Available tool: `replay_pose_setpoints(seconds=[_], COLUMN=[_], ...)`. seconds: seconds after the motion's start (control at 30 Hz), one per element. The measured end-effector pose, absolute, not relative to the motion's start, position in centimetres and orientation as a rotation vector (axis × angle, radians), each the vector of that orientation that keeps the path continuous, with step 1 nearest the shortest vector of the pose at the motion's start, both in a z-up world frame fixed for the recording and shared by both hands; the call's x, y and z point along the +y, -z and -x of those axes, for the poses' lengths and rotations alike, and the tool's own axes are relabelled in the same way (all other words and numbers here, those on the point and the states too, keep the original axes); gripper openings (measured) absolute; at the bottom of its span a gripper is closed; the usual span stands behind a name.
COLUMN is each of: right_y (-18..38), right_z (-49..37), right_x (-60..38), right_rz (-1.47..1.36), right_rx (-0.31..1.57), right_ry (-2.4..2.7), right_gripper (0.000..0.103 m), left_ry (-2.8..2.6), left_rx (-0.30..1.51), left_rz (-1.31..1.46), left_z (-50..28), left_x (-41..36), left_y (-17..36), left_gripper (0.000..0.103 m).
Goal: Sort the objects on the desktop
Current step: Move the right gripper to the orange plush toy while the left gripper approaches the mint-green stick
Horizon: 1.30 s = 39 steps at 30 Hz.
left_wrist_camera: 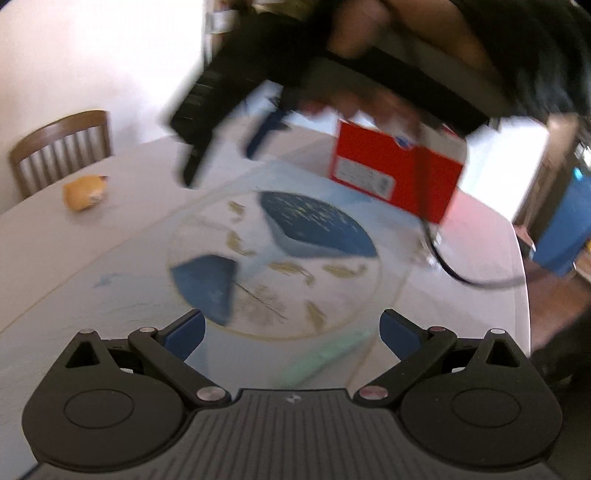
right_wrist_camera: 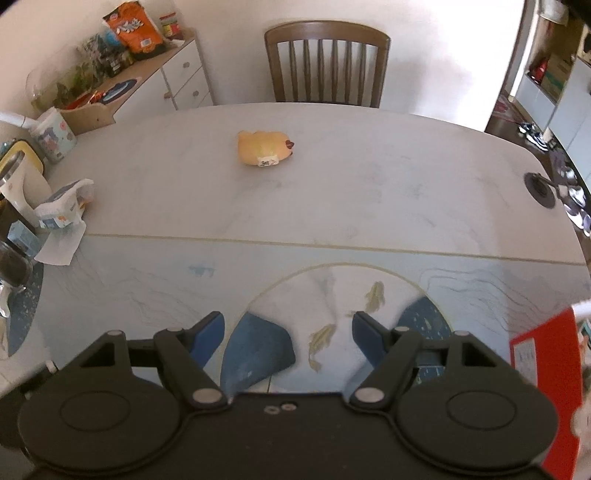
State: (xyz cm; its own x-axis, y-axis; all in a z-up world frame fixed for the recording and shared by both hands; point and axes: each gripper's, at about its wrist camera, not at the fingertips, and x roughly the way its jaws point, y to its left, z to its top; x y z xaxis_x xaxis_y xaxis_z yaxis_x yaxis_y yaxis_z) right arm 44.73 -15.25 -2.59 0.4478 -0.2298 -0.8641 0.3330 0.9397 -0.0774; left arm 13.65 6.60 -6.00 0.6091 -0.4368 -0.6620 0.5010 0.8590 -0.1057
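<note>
1. The left gripper [left_wrist_camera: 291, 332] hung low over the table with its blue fingers [left_wrist_camera: 186, 328] spread wide and nothing between them, above a printed mat [left_wrist_camera: 110, 291] showing a circle of blue shapes and gold fish.

2. A pale green blur, too smeared to identify, lay on the mat just ahead of the left gripper, toward its right finger.

3. The right gripper [right_wrist_camera: 288, 328] likewise stood open and empty over the same mat, its fingers [right_wrist_camera: 210, 328] framing a blue patch and two gold fish of the print.

4. A red box [left_wrist_camera: 397, 177] with a white label stood on the far part of the mat in the left wrist view; in the right wrist view it showed only at the lower right edge.

5. In the left wrist view the right gripper appeared blurred above the table, just in front of the red box.

6. A black cable [left_wrist_camera: 469, 273] curved across the table near the foot of the box.

7. A yellow plush toy [right_wrist_camera: 266, 147] with a white tag lay alone on the bare white table [right_wrist_camera: 388, 177], well apart from the mat and the box, near a brown wooden chair [right_wrist_camera: 327, 62].

8. Cups, a diaper [right_wrist_camera: 62, 206] and a paper sheet crowded the table's left edge in the right wrist view; a sideboard behind held an orange bag [right_wrist_camera: 135, 29].
</note>
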Motion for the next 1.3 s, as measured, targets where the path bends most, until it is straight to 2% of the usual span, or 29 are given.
replay_pose_setpoints(seconds=[0.1,0.4,0.5,0.7,0.9,1.27,1.3], right_y=[3.3,5.4,5.7,5.4,5.5,8.6,8.9], right_z=[-46.1,-50.4,-52.4,-57.5,-62.2,-67.3,-67.5], right_x=[-15.5,-16.6,-17.0,-18.0,-18.9,-21.5,-21.7], right_rz=[-0.086,-0.049,-0.028,-0.002,0.037,0.016,0.012], right_rx=[1.067,1.102,1.096,1.052,0.99,0.981,0.985], right_ry=[0.324,0.256,0.24,0.212,0.188,0.262,0.268], right_gripper=[0.076,0.076,0.076,0.078,0.085,0.086,0.089], left_ry=[0.576,0.571,0.555,0.554,0.525,0.532,0.533], left_rx=[0.752,0.792,0.787,0.788,0.787,0.789,0.791], left_rz=[-0.154,-0.147,-0.142,-0.128,-0.09,-0.06,-0.057], left_z=[-13.7,-15.0,-15.3,-15.3,-15.5,-15.5,-15.5], left_x=[5.4,5.4,5.8,6.1,6.7,6.6,6.6], left_y=[7.4,9.3,9.6,10.0,10.2,10.6,10.6], left_gripper=[0.1,0.09,0.076,0.062,0.061,0.06,0.06])
